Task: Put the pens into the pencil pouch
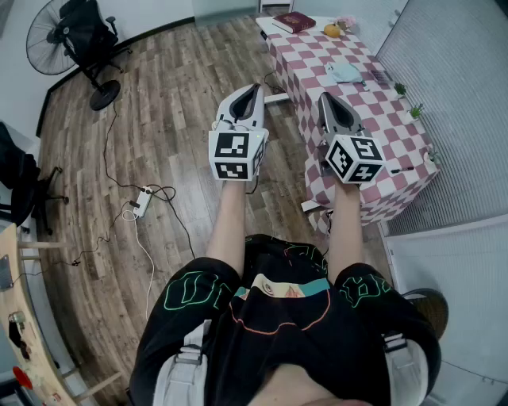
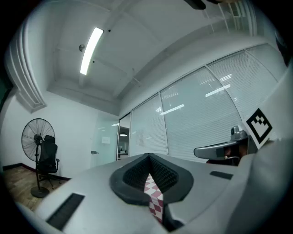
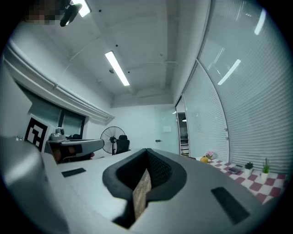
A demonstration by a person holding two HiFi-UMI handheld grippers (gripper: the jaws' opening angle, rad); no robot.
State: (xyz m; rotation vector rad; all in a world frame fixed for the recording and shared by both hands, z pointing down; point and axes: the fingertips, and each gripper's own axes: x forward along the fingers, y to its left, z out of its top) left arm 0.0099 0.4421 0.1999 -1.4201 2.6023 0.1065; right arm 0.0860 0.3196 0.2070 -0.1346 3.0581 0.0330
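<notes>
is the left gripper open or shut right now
Shut, holding nothing: the left gripper has its jaws meeting at the tips, only the checkered tablecloth showing through the slit behind them.

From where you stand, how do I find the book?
Find the table with the red-and-white checked cloth beside the blinds. The book lies at its far end, near a small yellow thing. It alone is flat, dark red and rectangular.

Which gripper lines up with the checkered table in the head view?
The right gripper, seen against the checkered table; the left gripper shows against wooden floor.
</notes>
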